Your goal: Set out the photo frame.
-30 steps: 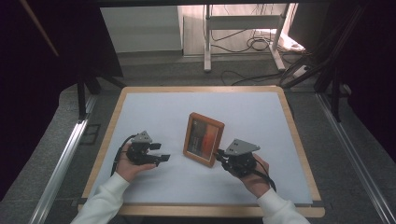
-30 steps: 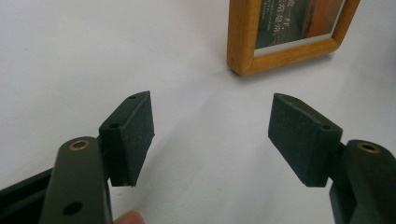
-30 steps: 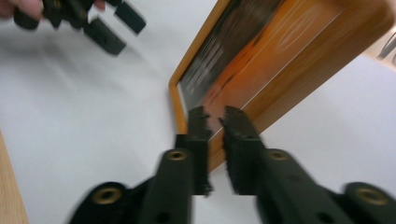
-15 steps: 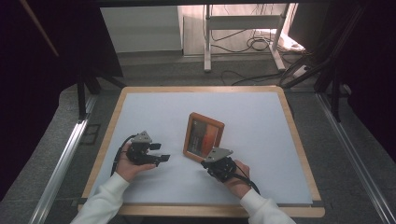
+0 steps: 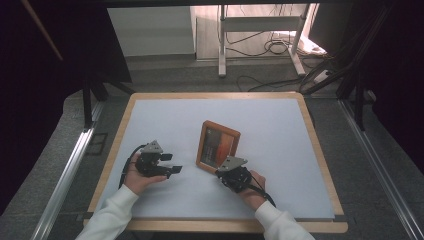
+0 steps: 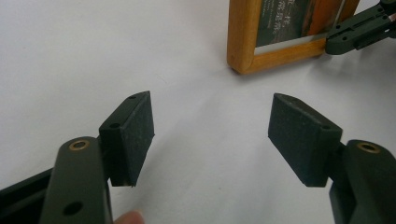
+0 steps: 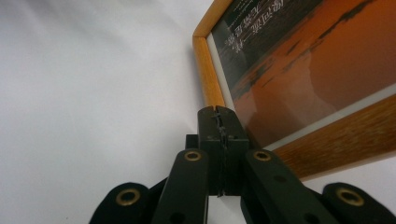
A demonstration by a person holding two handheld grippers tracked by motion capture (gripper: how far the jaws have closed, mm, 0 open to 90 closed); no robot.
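A: Where's the frame (image 5: 218, 146) sitting?

B: Flat on the white tabletop (image 5: 280, 125), near the middle, picture side up, with both hands on the near side of it.

A: And the right claw (image 7: 219, 116)?

B: Pressed together with nothing between the jaws, tip right at the frame's near wooden edge. I can't tell if it touches the wood or just hangs over it. From the high view the right claw (image 5: 226, 167) is at the frame's bottom right corner.

A: Why closed?

B: My guess – a closed tip makes a thin wedge, good for nudging the frame or prying under its rim, since a flat frame gives little to pinch from above.

A: The left claw (image 6: 210, 135)?

B: Spread wide and empty, low over bare tabletop, aimed at the frame's near left corner but well short of it. In the high view the left claw (image 5: 170, 167) is off to the frame's left. It looks ready to catch the edge once it lifts – that's a judgement, not something shown
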